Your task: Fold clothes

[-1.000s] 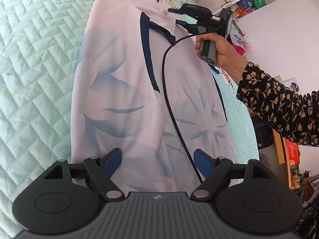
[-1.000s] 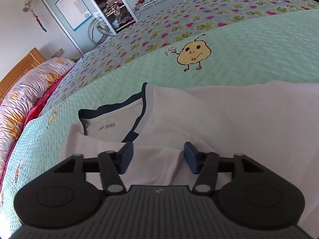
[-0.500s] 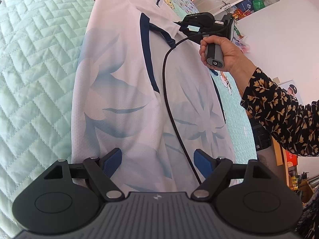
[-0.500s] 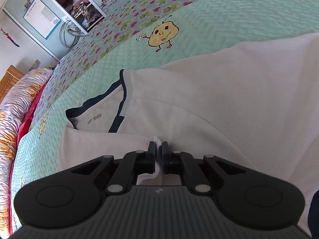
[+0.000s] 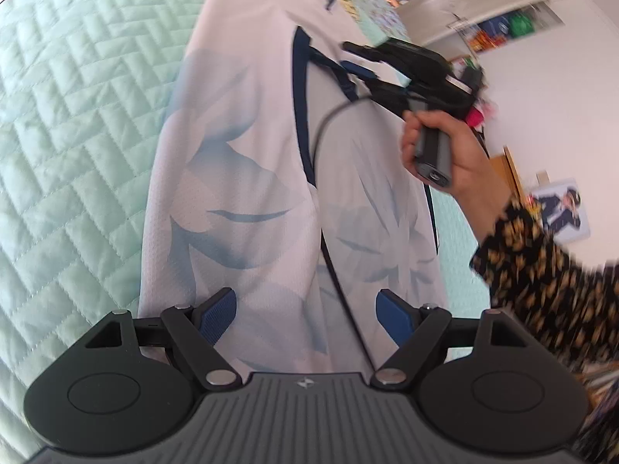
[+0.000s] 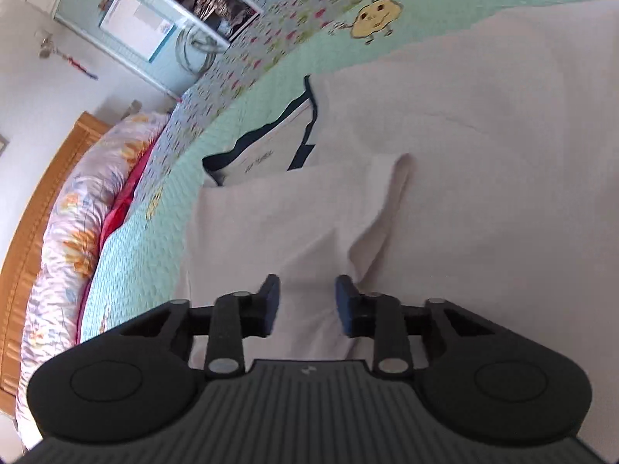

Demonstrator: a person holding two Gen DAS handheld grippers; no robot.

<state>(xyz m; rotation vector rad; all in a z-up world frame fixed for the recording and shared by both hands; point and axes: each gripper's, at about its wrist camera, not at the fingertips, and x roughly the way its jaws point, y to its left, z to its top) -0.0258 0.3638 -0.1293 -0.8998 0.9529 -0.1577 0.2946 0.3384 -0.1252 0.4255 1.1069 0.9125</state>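
The white, navy-trimmed sports shirt (image 5: 247,178) lies flat on the mint quilted bed (image 5: 77,123). The right gripper (image 6: 307,301), clamped on the sleeve half a second ago, now has its jaws opening, cloth loose between them. The left gripper (image 5: 305,309) stays spread wide over the hem.

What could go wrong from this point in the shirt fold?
1. The right gripper is opening with no cloth pinched, and the sleeve it laid inward sits puckered, so a crease may get folded in.
2. The black cable trails across the shirt and could drag or be trapped in the next fold.
3. The left gripper stands open at the hem, so nothing anchors that end.
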